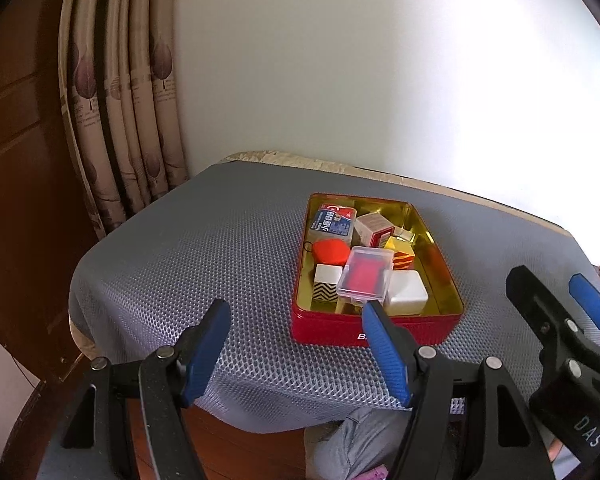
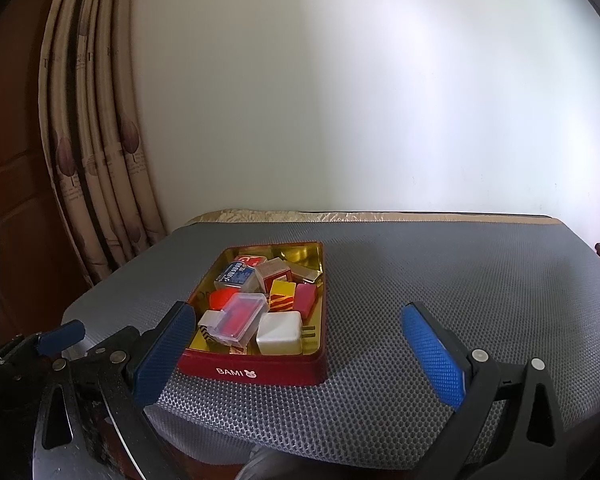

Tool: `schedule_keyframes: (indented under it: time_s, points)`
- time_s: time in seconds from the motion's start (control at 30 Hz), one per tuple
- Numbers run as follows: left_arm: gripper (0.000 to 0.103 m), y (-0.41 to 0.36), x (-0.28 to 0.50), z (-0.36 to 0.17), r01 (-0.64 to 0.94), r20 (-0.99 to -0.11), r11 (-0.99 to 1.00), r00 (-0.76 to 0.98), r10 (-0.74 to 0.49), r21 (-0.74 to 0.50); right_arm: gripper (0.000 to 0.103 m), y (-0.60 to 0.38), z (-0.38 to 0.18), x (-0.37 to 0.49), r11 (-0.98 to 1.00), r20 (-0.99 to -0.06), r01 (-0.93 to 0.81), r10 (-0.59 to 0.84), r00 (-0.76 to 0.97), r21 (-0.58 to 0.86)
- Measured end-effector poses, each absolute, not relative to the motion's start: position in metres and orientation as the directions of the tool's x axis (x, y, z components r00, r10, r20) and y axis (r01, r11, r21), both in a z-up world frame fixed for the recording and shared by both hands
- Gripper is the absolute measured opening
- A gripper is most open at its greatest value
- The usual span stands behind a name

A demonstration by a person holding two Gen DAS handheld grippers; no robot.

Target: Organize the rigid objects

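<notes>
Jaws on both the left gripper (image 1: 296, 344) and right gripper (image 2: 300, 350) are spread wide with nothing in them, parked just short of the red BAMI tin (image 2: 256, 372) on the grey mesh-covered counter (image 2: 440, 280). Everything looks packed already: clear plastic case (image 2: 242, 320) sits on top, white charger (image 2: 280, 332) beside it. I'd just nudge that case flat, gently.

The red tin (image 2: 256, 372) carries the word "BAMI" in white on its near wall, followed by a small bear-head mark. The right gripper's black body (image 1: 588, 432) bears the white letters "DAS". The print on the blue-and-white box (image 1: 332, 222) in the tin is too small to read.
</notes>
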State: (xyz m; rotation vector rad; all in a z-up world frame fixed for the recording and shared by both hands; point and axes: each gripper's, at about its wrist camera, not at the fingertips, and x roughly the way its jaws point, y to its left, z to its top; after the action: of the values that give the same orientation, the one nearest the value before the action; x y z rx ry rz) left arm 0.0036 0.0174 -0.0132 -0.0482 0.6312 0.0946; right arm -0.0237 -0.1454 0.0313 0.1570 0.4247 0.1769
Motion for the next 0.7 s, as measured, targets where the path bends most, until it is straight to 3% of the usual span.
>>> schedule_keyframes:
  time_s: [0.7]
  points:
    - [0.07, 0.0161, 0.005, -0.0149, -0.079, -0.603, 0.997, 0.796, 0.057, -0.01, 0.103, -0.1463, 0.0305, -0.0236, 0.978, -0.394, -0.114, 0.175, 0.902, 0.174]
